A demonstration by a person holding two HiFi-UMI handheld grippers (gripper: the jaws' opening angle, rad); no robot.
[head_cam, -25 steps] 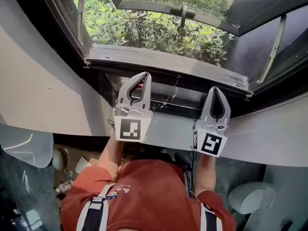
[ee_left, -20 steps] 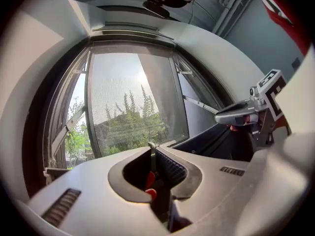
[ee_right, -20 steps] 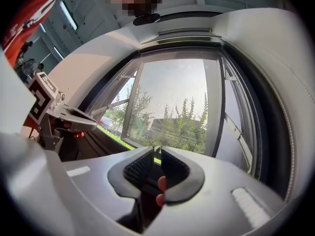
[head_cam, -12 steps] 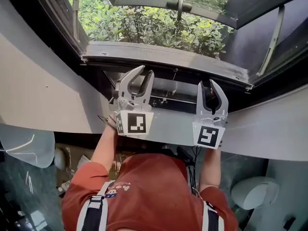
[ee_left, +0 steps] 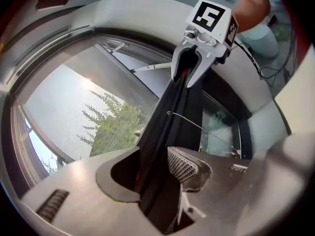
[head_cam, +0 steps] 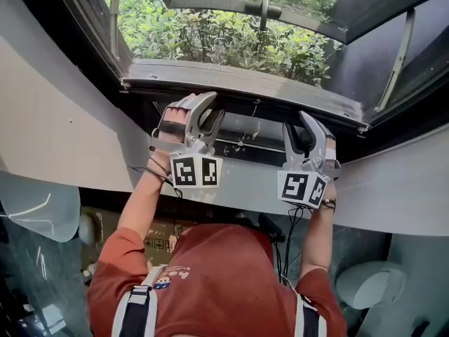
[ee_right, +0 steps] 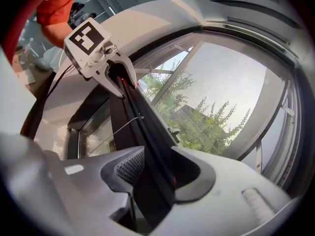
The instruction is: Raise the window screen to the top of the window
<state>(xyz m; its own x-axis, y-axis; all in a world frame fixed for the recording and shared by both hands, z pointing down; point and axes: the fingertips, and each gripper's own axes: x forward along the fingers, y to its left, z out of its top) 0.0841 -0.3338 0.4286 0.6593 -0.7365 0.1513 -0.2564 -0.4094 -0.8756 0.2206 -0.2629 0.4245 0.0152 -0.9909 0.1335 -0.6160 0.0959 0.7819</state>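
2 grippers straddle the screen's bar

2 hand-held grippers reach forward from a person in a red shirt (head_cam: pixel 210 279). The left gripper (head_cam: pixel 210 107) and right gripper (head_cam: pixel 298 123) have just been opening, and their jaws stand spread with no pad pressing on anything. The dark screen bar (ee_left: pixel 167 127) passes through both gaps. Its long axis runs sideways from 1 gripper to the other, so both hands are equally near. Beyond the bar stretches the mesh (ee_left: pixel 74 107), with shrubs (head_cam: pixel 224 41) outside. Lifting likely needs both jaws closed first.
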